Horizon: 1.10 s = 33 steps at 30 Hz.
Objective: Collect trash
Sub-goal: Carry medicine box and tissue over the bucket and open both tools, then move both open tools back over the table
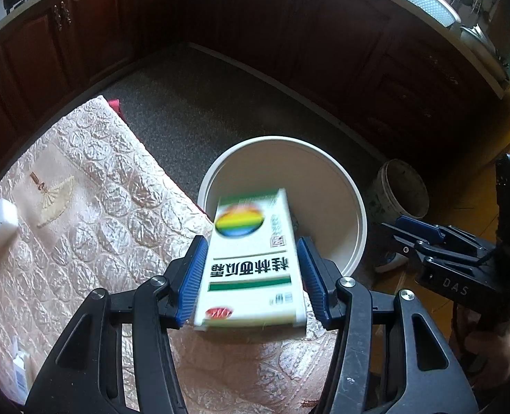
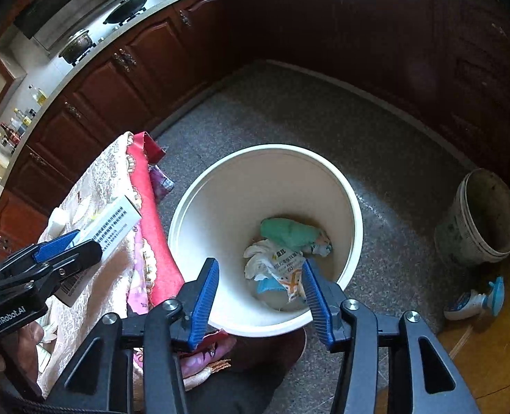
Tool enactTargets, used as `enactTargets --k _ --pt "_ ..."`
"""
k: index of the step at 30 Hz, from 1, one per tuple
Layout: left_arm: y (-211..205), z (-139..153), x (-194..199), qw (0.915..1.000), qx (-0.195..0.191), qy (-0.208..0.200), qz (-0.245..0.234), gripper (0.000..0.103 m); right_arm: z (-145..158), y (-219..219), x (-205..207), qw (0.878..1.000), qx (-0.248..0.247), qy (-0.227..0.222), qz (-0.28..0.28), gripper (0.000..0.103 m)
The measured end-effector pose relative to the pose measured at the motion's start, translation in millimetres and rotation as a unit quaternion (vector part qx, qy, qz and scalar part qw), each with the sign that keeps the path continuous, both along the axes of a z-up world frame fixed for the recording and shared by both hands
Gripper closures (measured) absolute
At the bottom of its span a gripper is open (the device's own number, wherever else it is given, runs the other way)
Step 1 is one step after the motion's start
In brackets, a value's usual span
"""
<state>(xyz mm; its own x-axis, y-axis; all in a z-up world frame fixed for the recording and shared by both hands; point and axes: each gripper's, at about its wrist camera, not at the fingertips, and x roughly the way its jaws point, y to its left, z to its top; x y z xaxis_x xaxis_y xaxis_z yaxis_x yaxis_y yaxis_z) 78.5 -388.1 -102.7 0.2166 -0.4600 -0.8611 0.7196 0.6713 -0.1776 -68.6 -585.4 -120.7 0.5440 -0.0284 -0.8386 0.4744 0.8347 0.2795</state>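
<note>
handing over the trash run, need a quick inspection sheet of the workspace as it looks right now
surface: table under a quilted pink cloth
job's things: white medicine box, blurred, above the white bin; green wad and a wrapper inside the bin
clutter: white block on the cloth; spray bottle and dirty bucket on the floor
grippers: left gripper has the box between its pads, grip unclear; right gripper open, empty, over the bin
cables: nothing seen
surroundings: dark wood cabinets, pans on a stove, speckled floor
</note>
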Motion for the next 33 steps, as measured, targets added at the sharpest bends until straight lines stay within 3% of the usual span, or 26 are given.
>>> enactTargets --k 4,6,19,33 --pt "4 2 0 0.9999 -0.014 0.008 0.002 0.034 3 3 0 1.0 -0.011 0.002 0.002 0.049" --pt "8 4 -1 0.9999 -0.015 0.007 0.003 0.034 4 3 -1 1.0 -0.016 0.003 0.0 0.043" --pt "45 25 -10 0.999 -0.022 -0.026 0.03 0.034 18 31 3 0.998 -0.052 0.01 0.031 0.043" --pt "111 44 -9 0.9926 -0.02 -0.074 0.094 0.034 52 79 15 0.994 -0.078 -0.022 0.074 0.043"
